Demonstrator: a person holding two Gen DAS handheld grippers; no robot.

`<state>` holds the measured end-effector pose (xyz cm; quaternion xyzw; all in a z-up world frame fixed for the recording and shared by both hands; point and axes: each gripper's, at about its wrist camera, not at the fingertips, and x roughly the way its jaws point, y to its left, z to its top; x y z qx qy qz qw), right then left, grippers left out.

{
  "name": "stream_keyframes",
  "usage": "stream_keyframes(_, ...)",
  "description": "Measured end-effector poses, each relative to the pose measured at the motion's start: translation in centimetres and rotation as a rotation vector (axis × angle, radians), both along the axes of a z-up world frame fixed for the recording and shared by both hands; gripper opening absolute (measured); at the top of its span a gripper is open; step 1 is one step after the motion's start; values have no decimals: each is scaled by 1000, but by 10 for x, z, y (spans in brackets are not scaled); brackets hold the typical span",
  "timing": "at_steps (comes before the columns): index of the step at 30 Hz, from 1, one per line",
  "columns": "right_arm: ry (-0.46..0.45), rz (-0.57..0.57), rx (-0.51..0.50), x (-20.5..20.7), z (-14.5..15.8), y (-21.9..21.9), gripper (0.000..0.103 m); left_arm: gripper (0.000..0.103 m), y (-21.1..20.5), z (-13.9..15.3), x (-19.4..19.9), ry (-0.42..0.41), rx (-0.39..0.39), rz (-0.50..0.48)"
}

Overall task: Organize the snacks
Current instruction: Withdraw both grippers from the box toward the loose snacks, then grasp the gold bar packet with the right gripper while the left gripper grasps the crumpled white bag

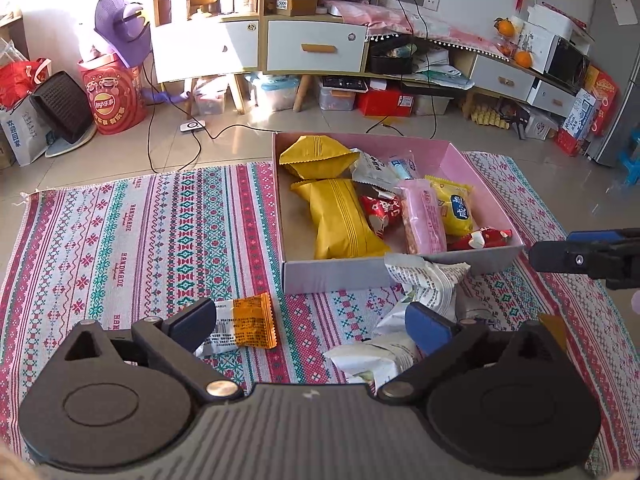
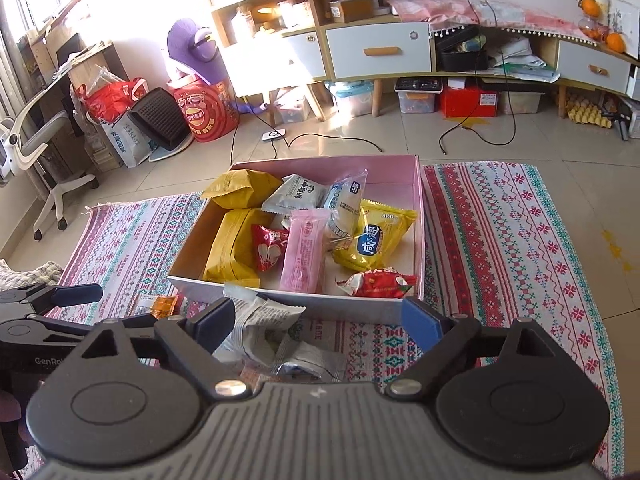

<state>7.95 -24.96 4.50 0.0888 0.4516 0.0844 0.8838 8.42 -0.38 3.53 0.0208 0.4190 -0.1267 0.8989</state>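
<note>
left tool (image 1: 310, 322): jaws spread wide, nothing between the pads, pitched steeply down and forward. dark pad (image 1: 196, 318) on its left finger, blue pad (image 1: 426, 326) on its right finger, both clear of any contact. right tool (image 2: 318, 320): jaws also wide apart, nothing clamped, same steep downward pitch. the two tools sit side by side, close but not touching: right tool's fingertip shows at the right edge of the left wrist view, left tool's finger at the left edge of the right wrist view.
</note>
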Motion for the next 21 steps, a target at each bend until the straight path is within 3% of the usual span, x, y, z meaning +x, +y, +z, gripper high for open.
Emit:
stream_keyframes(7, 44, 8, -57, -18, -8, 2, 94, 103, 1, -12, -21, 31, 9, -6)
stream_keyframes(11, 81, -11, -39, -31, -16, -5, 96, 103, 1, -21, -35, 27, 5, -7)
stream_keyframes(21, 209, -42, -87, -42, -46, -15, 96, 103, -18, -48, -45, 50, 13, -42)
